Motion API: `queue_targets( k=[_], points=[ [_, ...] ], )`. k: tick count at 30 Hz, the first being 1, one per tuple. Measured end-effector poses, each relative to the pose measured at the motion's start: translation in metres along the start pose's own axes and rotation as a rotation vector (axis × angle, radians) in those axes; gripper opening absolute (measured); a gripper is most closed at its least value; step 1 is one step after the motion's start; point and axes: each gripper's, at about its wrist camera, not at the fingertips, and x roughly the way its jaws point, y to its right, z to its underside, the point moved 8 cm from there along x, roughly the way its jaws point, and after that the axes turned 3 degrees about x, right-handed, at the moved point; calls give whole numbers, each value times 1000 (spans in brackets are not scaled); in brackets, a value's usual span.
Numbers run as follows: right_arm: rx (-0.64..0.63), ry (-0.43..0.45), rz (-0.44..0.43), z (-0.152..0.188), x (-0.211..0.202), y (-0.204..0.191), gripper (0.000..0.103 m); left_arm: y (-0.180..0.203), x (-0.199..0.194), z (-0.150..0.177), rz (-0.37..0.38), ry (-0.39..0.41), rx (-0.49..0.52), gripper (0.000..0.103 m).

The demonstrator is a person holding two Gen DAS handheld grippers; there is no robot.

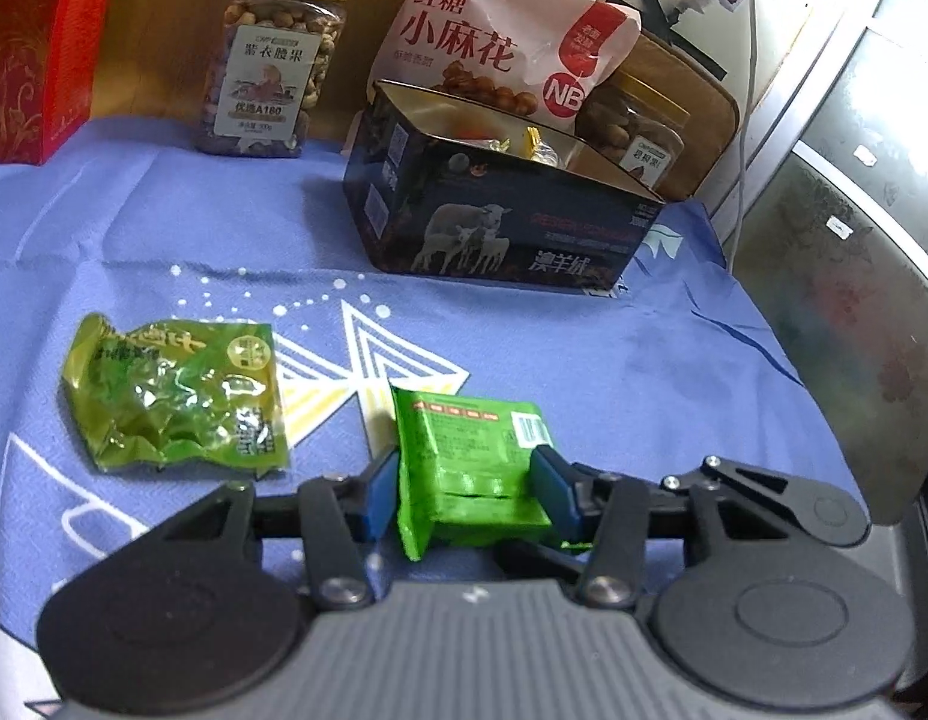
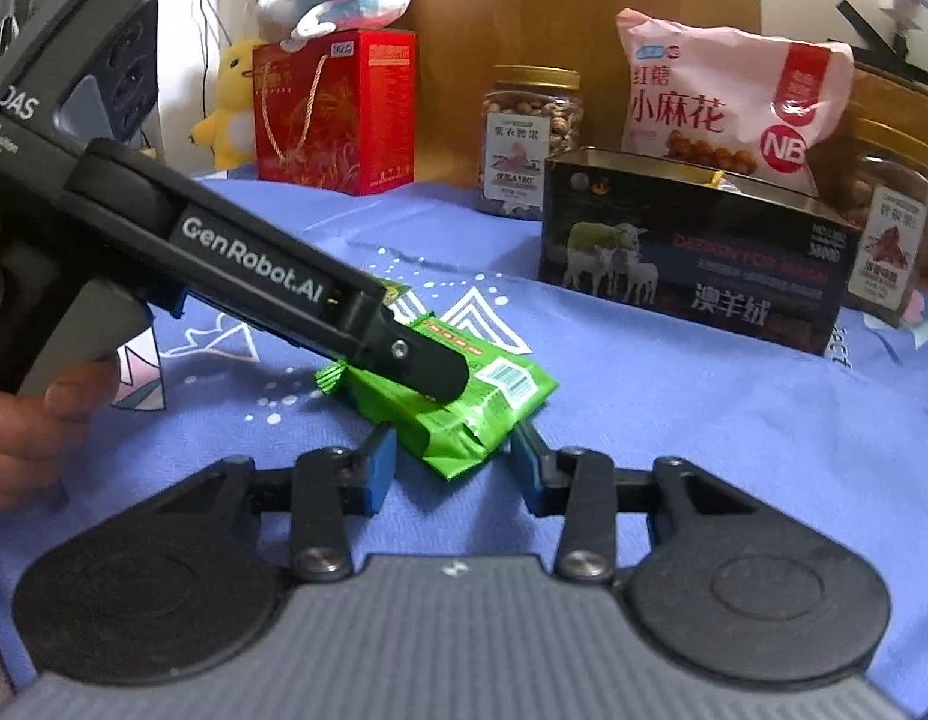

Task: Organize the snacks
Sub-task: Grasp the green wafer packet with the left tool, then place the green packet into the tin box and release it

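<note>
The left gripper (image 1: 467, 489) pinches 1 bright green packet (image 1: 473, 462). The right gripper (image 2: 452, 462) straddles its corner; I cannot tell if it presses. The black tin (image 1: 494, 228) at 12 o'clock holds some snacks; 1 crinkled green pouch (image 1: 179, 393) waits at 10 o'clock.

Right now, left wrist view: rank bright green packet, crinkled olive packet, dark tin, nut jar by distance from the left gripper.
1. Bright green packet: between the left gripper pads, held.
2. Crinkled olive packet: on the cloth, to the left.
3. Dark tin: beyond, right of centre.
4. Nut jar: at the back, left of the tin.
</note>
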Motion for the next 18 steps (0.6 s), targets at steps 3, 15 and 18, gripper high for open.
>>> queue_targets(
  k=[3, 15, 18],
  points=[
    [-5, 25, 18, -2, -5, -1, 44, 7, -2, -5, -6, 10, 16, 47],
    [-44, 158, 103, -59, -2, 36, 44, 35, 7, -88, -1, 91, 152, 48],
    [-46, 210, 137, -87, 4, 57, 44, 41, 12, -126, -1, 149, 179, 48]
  ],
)
